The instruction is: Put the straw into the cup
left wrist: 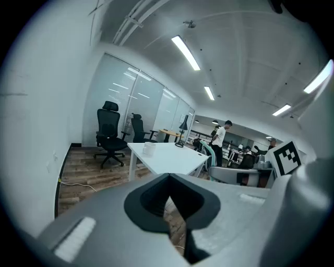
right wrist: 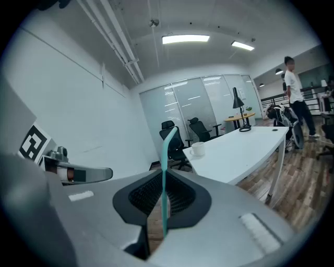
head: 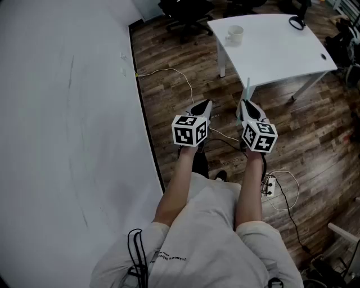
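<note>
A thin teal straw (right wrist: 164,177) with a bent top stands upright between the jaws of my right gripper (right wrist: 163,208), which is shut on it; its tip (head: 247,85) pokes out past the gripper (head: 248,108) in the head view. The white cup (head: 235,35) sits near the far left corner of the white table (head: 281,50), well ahead of both grippers, and shows in both gripper views too (right wrist: 198,148) (left wrist: 148,148). My left gripper (head: 201,109) is held beside the right one over the wooden floor, jaws shut (left wrist: 169,206) with nothing between them.
A white wall (head: 62,112) runs along the left. Black office chairs (head: 188,14) stand beyond the table. Cables and a power strip (head: 269,184) lie on the floor near my feet. A black object (head: 297,22) lies on the table's far edge. People stand in the distance (left wrist: 222,136).
</note>
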### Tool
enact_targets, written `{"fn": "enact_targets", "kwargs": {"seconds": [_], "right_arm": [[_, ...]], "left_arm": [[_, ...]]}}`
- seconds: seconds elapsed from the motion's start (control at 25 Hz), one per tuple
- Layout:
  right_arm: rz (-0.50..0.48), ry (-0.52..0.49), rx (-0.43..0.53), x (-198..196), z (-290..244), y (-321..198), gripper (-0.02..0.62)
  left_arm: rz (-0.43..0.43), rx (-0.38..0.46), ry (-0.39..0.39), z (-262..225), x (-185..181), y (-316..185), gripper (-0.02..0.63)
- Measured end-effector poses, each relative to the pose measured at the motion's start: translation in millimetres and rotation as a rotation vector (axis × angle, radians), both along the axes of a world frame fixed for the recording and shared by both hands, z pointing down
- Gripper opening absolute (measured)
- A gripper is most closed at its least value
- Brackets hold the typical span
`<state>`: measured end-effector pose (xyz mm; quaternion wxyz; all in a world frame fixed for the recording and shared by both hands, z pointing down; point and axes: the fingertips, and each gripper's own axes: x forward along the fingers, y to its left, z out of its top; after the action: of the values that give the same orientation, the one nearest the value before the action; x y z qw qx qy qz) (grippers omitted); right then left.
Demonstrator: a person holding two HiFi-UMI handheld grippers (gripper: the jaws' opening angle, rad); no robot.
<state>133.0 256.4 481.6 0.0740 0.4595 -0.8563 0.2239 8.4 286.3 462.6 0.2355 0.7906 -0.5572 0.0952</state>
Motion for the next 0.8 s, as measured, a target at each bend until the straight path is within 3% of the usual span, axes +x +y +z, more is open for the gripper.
{"fn": "enact_targets", "kwargs": {"seconds": [0.24, 0.56, 0.8], "right_arm": [[0.002, 0.002, 0.000, -8.2, 10.5, -50.5, 0.041], [0.099, -0.073, -0.008, -32.9, 6.0, -135.6, 0.041], [0.127, -0.056, 0.002, -63.6, -6.6, -187.1, 0.041]], "left_arm": [[0.002, -0.009, 0.021, 14.7, -9.7, -55.5, 0.000], [0.106, -0.041, 0.021, 24.7, -35.6, -148.4, 0.002], [0.160, -0.068, 0.065, 24.2, -64.8, -208.5, 0.002]]}}
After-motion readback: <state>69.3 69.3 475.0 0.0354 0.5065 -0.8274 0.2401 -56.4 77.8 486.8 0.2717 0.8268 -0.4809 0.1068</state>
